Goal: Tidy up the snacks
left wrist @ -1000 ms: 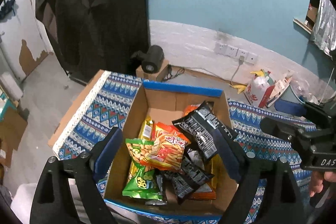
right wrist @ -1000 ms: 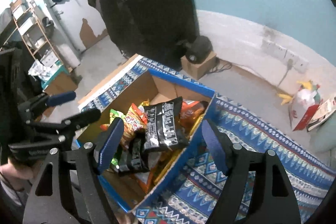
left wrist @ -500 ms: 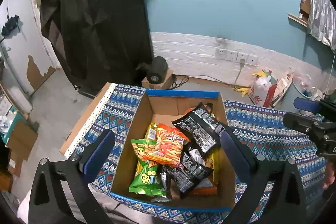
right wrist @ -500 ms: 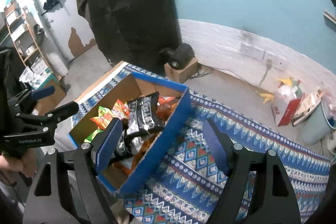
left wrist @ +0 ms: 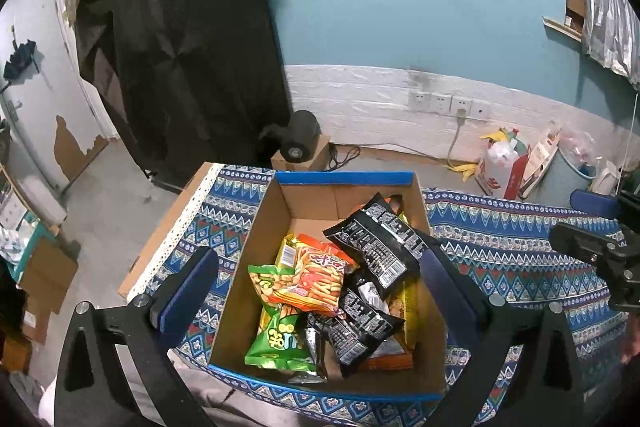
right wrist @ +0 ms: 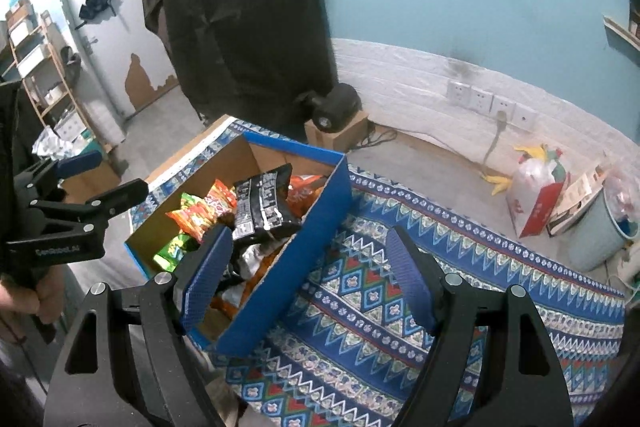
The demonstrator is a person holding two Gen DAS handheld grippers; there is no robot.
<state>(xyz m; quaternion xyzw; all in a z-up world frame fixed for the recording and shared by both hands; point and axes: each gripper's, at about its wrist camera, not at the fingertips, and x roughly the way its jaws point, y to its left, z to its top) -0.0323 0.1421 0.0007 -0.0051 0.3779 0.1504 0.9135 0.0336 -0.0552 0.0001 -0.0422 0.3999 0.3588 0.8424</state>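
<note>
A cardboard box with a blue rim (left wrist: 344, 179) sits on a patterned cloth and holds several snack packets. A black packet (left wrist: 376, 243) leans on top, an orange-red one (left wrist: 316, 279) lies beside it, and a green one (left wrist: 276, 343) is near the front. My left gripper (left wrist: 316, 287) hovers above the box, open wide, with nothing between its pads. My right gripper (right wrist: 308, 277) is open and empty over the box's blue right wall (right wrist: 304, 247) and the cloth. The left gripper (right wrist: 80, 211) also shows from the side at the far left of the right wrist view.
The blue patterned cloth (right wrist: 380, 287) stretches to the right of the box. A black round device on a small carton (left wrist: 298, 141) stands behind it. A red and white bag (left wrist: 500, 171) and a pale bucket (right wrist: 600, 227) stand by the wall. A dark garment hangs at the back left.
My left jaws have spread wider and the gripper has drawn back from the box. My right gripper has shifted right, so the box now lies at the left of its view.
</note>
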